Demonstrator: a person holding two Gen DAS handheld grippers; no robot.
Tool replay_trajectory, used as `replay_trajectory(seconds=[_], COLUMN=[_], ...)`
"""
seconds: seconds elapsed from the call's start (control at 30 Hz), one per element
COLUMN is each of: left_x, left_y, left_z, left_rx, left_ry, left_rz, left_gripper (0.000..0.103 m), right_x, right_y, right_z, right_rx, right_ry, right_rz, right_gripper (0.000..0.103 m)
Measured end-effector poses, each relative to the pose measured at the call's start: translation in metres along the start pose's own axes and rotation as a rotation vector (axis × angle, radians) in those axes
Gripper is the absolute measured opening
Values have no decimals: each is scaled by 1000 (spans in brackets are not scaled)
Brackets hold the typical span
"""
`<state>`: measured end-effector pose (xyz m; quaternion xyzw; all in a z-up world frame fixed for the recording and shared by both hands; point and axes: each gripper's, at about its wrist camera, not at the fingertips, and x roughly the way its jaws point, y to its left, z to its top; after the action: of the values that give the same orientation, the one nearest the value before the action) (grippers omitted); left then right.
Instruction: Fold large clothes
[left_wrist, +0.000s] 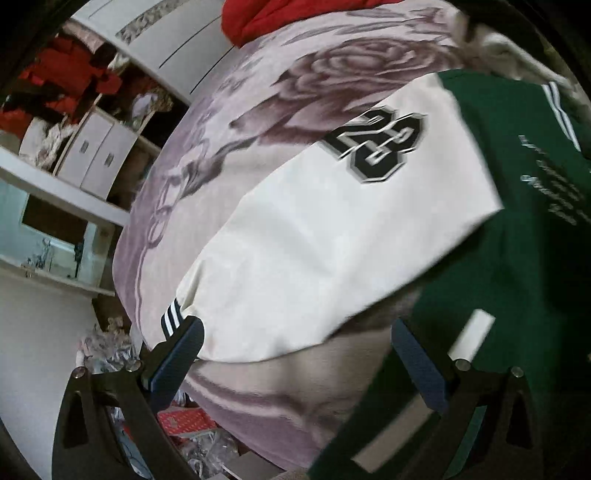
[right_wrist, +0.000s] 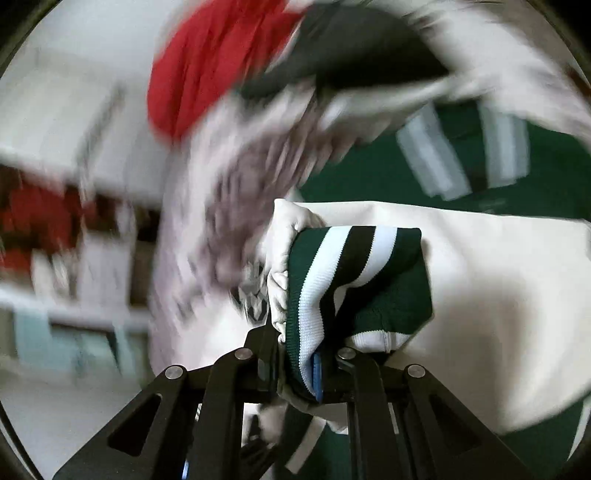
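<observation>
A green and cream varsity jacket lies on a bed. In the left wrist view its cream sleeve, with a black number patch, lies folded across the green body. My left gripper is open, its left finger touching the sleeve's striped cuff. In the right wrist view my right gripper is shut on the other sleeve's green, white and black striped cuff, with cream sleeve bunched around it. The view is motion-blurred.
The bed has a grey rose-print cover. A red garment lies at the far end, also in the right wrist view. White cabinets and shelves stand beside the bed, with clutter on the floor.
</observation>
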<state>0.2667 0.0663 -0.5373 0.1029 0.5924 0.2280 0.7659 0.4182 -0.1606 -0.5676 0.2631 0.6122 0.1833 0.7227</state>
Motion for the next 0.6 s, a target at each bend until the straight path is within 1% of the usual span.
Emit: replay_trajectory(seconds=[0.03, 0.07, 0.1, 0.13, 0.17, 0.2, 0.23, 0.27, 0.3, 0.33, 0.37, 0.4, 0.43, 0.47, 0.5, 0.57, 0.6], left_x=[4, 6, 8, 10, 10, 9, 8, 5, 1, -2, -5, -9, -12, -15, -17, -22, -26], left_y=[4, 5, 6, 7, 11, 12, 14, 15, 14, 12, 11, 9, 7, 2, -2, -14, -23], left_z=[-1, -1, -2, -2, -3, -2, -1, 1, 2, 6, 8, 13, 16, 22, 26, 36, 42], left_rx=[-3, -4, -4, -2, -3, -4, -6, -5, 0, 6, 10, 14, 16, 20, 26, 46, 62], left_ry=[7, 14, 25, 31, 39, 44, 47, 46, 42, 35, 31, 20, 12, -1, -10, -23, -30], left_rz=[-3, -6, -16, -23, -39, -54, -74, -91, -105, -120, -128, -138, -143, -150, -154, -161, -173], left_gripper=[103, 103, 103, 103, 103, 103, 103, 103, 103, 103, 103, 103, 103, 103, 103, 103, 103], right_x=[27, 58, 76, 82, 76, 63, 46, 19, -10, -39, -64, -74, -77, -75, -65, -35, -20], right_y=[7, 3, -3, -12, -29, -43, -51, -73, -99, -109, -135, -157, -179, -198, -220, -249, -259], right_z=[-18, -12, -15, -14, -18, -19, -31, -44, -60, -74, -89, -102, -112, -120, -127, -133, -132], right_rx=[-4, 10, 36, 72, 120, 157, 194, 238, 280, 305, 353, 392, 423, 448, 462, 434, 418], right_ry=[63, 129, 161, 165, 137, 108, 73, 24, -25, -47, -67, -53, -15, 27, 90, 206, 242], right_rz=[-8, -16, -15, 3, 38, 58, 64, 37, -31, -85, -194, -284, -348, -390, -414, -404, -410], right_gripper=[17, 21, 24, 35, 42, 54, 60, 60, 60, 60, 60, 60, 60, 60, 60, 59, 59])
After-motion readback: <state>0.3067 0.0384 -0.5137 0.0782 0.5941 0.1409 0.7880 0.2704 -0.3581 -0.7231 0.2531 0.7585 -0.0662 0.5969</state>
